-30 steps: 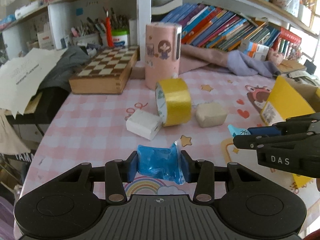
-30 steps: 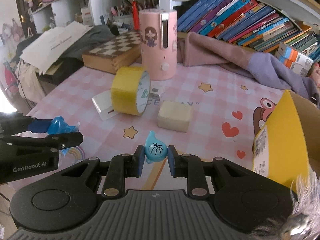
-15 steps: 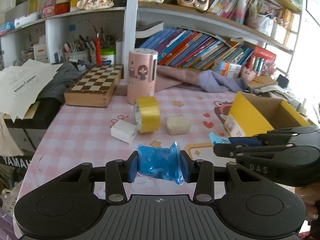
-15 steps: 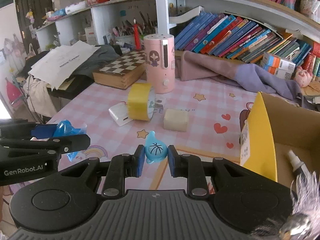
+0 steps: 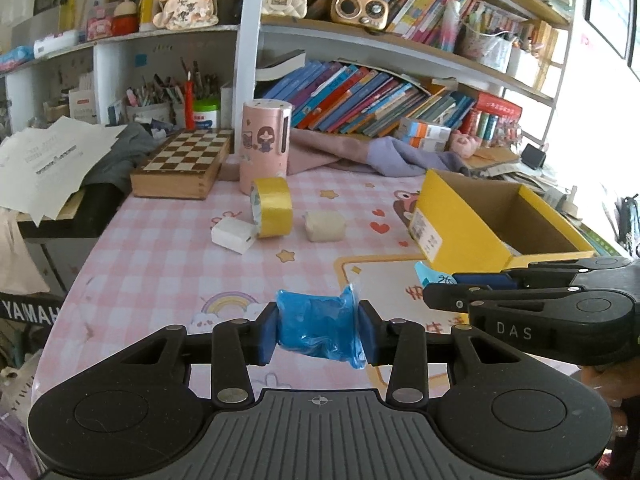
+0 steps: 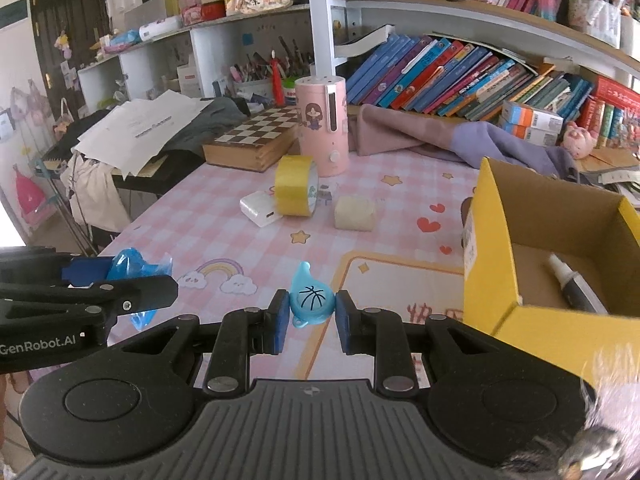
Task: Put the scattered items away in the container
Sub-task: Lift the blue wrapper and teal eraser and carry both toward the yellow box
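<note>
The left gripper squeezes a blue wrapped packet. The right gripper pinches a little blue basketball tag. The yellow box holds only a tube. Yellow tape, a white charger and a cream block still wait on the table.

A crinkled blue plastic packet and a light-blue basketball-print tag hang above the tabletop's near edge; the yellow cardboard box, near its right edge, holds perhaps a tube.
</note>
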The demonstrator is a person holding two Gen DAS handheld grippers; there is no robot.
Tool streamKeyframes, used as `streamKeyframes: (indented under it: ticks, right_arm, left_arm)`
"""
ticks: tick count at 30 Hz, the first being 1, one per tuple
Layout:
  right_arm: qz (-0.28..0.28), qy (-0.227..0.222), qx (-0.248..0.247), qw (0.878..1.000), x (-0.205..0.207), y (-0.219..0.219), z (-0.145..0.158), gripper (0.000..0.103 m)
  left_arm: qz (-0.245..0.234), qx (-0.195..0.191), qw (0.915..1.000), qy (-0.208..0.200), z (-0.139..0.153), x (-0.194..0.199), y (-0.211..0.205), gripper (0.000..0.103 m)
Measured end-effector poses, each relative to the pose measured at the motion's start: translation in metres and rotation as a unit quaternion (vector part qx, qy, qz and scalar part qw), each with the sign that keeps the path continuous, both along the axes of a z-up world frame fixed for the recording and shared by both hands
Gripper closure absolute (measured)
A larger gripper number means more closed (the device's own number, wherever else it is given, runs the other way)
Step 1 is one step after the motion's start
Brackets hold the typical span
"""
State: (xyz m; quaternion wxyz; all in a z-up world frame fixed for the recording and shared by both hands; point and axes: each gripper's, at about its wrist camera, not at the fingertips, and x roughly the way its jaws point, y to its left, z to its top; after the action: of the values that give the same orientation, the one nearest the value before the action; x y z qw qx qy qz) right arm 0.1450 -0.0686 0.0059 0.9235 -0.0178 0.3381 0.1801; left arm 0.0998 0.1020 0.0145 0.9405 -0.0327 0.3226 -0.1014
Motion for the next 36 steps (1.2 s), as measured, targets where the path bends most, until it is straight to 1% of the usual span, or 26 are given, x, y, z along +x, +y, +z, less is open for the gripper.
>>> streamKeyframes:
  ticks: [9, 17, 24, 31, 36]
  right_arm:
    - [-0.014, 0.003, 0.001, 1.000, -0.047, -0.013, -0.001, 0.080]
    - [-0.032, 0.010, -0.003, 0.999, -0.077, -0.027, -0.006, 0.080]
    - [-0.072, 0.031, -0.008, 0.997, -0.096, -0.055, -0.012, 0.080]
    - [-0.118, 0.044, -0.008, 0.992, -0.110, -0.083, -0.017, 0.080]
    - [-0.156, 0.055, -0.004, 0.986, -0.122, -0.105, -0.019, 0.080]
  left_arm:
    - [-0.016, -0.012, 0.9998, 0.007, -0.005, -0.036, -0.010, 0.064]
    - [-0.036, -0.020, 0.9991, 0.013, -0.009, -0.052, -0.023, 0.064]
    - [-0.083, -0.019, 0.9960, 0.026, -0.014, -0.052, -0.051, 0.065]
    - [-0.138, -0.016, 0.9896, 0.039, -0.020, -0.050, -0.082, 0.065]
    - [-0.173, -0.013, 0.9840, 0.042, -0.021, -0.047, -0.102, 0.065]
